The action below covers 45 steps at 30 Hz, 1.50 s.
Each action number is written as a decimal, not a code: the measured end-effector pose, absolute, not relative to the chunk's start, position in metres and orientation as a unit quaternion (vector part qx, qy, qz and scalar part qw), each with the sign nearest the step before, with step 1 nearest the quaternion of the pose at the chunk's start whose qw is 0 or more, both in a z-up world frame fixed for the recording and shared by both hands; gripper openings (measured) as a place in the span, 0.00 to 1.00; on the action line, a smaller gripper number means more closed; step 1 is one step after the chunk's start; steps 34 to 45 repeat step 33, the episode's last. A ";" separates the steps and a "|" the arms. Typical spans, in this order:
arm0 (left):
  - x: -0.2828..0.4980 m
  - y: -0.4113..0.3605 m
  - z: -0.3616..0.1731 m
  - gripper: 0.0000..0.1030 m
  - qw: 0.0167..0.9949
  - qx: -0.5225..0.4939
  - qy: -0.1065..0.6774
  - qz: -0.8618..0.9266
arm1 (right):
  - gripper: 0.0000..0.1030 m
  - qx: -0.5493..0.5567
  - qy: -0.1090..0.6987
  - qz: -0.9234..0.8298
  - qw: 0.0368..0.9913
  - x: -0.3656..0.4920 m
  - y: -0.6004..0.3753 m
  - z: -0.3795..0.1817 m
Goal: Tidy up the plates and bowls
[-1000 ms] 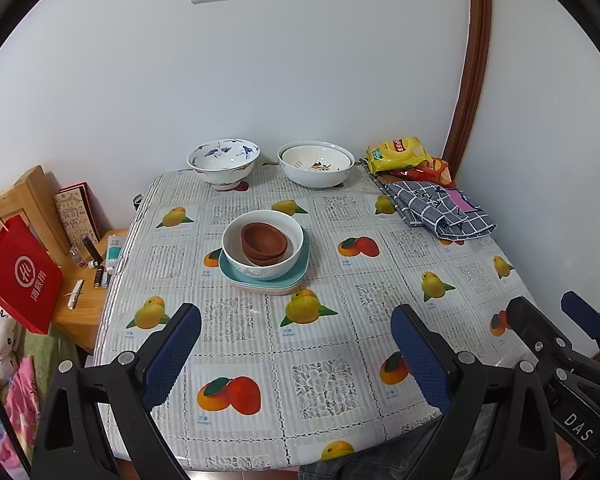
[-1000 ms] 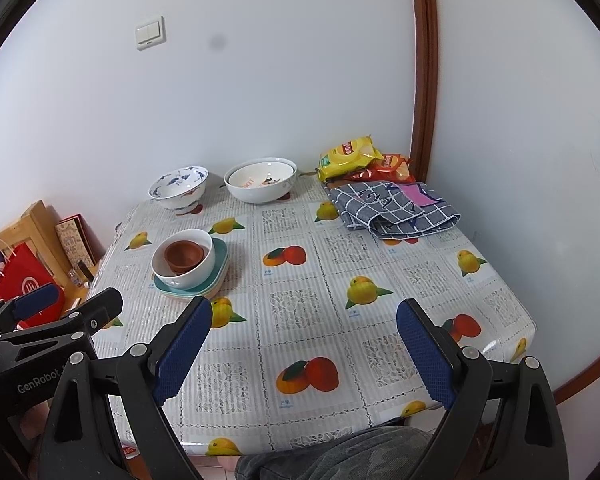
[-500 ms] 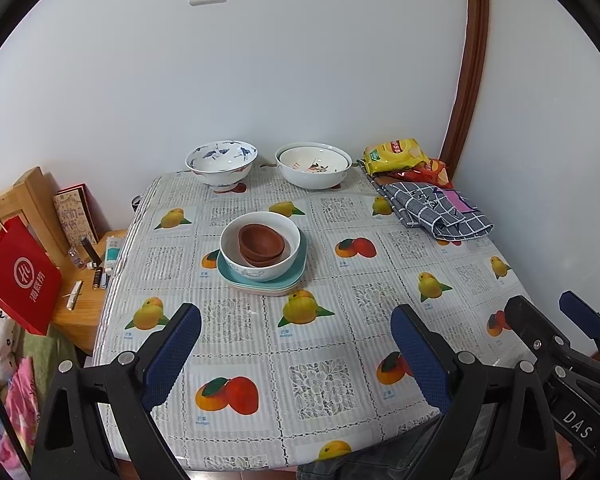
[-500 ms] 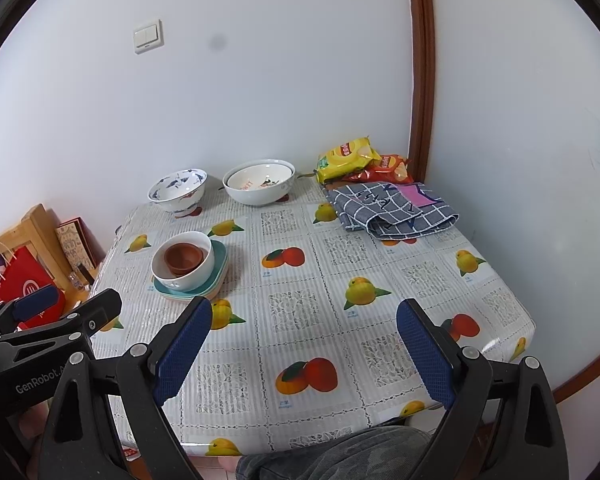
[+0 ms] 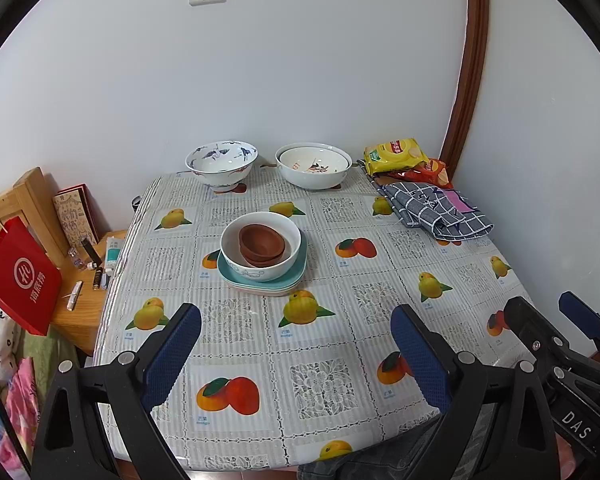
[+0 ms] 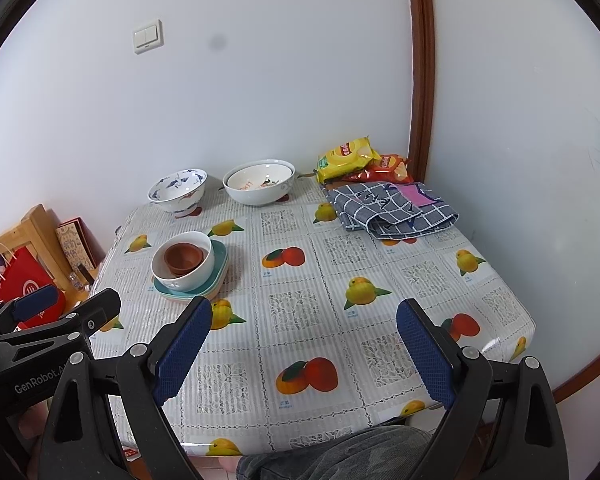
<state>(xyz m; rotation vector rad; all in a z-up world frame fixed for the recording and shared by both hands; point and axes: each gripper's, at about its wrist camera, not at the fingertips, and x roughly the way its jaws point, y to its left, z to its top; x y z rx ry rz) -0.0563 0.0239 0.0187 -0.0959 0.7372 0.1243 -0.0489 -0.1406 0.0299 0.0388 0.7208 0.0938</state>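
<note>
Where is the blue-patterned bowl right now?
In both wrist views the blue-patterned bowl stands at the table's far left, against the wall, beside the larger white bowl on its right.

The white bowl (image 5: 261, 250) hid most of the plates (image 5: 262, 280) stacked beneath it at frame centre, and the red bag (image 6: 24, 286) at left sat partly behind a gripper.

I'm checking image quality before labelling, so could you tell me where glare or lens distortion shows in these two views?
Left wrist view: the brown door trim bows with fisheye curvature and the corners go black. Right wrist view: glare sits on the tablecloth at its near right edge, and the trim curves likewise. The bowls look sharp in both.
</note>
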 end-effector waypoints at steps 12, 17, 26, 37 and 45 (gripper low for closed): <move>-0.057 0.023 0.019 0.93 0.930 -0.046 0.359 0.060 | 0.90 0.019 0.351 0.046 0.935 -0.049 -0.140 0.030; -0.057 0.023 0.021 0.93 0.931 -0.045 0.357 0.059 | 0.90 0.020 0.351 0.046 0.935 -0.049 -0.139 0.029; -0.054 0.022 0.022 0.93 0.932 -0.040 0.356 0.057 | 0.90 0.018 0.351 0.046 0.935 -0.047 -0.137 0.027; -0.041 0.024 0.010 0.93 0.929 -0.041 0.364 0.054 | 0.91 0.011 0.355 0.050 0.934 -0.036 -0.133 0.020; -0.041 0.024 0.010 0.93 0.929 -0.041 0.364 0.054 | 0.91 0.011 0.355 0.050 0.934 -0.036 -0.133 0.020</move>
